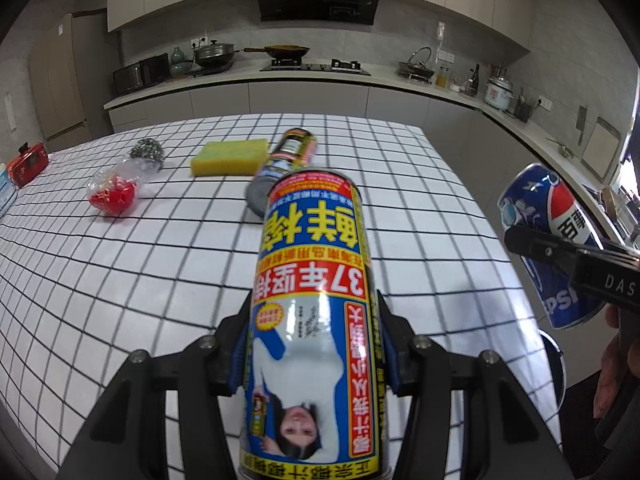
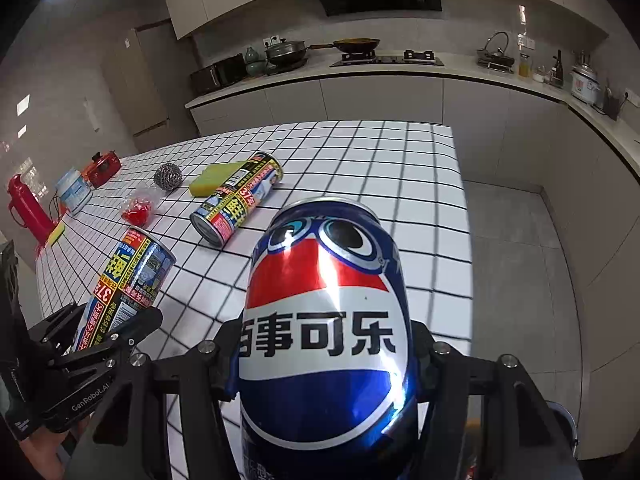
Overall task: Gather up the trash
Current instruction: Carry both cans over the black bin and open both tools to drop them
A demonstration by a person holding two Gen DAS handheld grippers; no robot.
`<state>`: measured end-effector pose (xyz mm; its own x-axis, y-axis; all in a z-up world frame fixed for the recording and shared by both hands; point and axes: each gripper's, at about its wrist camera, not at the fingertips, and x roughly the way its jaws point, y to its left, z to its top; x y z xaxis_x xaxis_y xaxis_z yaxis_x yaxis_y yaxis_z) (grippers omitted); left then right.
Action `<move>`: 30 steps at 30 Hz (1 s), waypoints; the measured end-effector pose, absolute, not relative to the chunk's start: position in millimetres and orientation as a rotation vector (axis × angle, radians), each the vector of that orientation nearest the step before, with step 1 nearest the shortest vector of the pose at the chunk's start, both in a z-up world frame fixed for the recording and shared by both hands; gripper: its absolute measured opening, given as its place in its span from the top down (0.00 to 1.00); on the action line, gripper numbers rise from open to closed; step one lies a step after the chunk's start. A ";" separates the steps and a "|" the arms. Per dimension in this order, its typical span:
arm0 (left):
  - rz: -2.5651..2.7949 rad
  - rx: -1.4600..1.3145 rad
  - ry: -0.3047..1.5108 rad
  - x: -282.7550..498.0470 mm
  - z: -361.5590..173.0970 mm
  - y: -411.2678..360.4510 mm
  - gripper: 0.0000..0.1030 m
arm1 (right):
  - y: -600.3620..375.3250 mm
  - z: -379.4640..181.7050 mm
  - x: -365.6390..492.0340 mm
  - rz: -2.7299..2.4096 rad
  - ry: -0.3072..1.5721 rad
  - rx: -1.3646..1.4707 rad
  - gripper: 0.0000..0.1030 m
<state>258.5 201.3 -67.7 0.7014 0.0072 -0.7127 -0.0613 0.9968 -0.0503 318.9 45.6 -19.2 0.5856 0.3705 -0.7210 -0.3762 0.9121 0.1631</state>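
While each tool (image 1: 314,354) (image 2: 322,364) gripped a can, coconut-milk (image 1: 314,300) left, Pepsi (image 2: 324,320) right, a third can (image 2: 236,204) and crumpled wrapper (image 2: 138,208) lay uncollected on the far surface (image 2: 360,184).

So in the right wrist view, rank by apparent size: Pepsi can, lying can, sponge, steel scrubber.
1. Pepsi can, though nearness inflates it
2. lying can
3. sponge
4. steel scrubber
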 end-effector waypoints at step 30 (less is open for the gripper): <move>-0.278 0.024 0.866 221.6 -128.9 -85.8 0.49 | -274.7 -132.6 247.7 0.143 1.017 0.088 0.38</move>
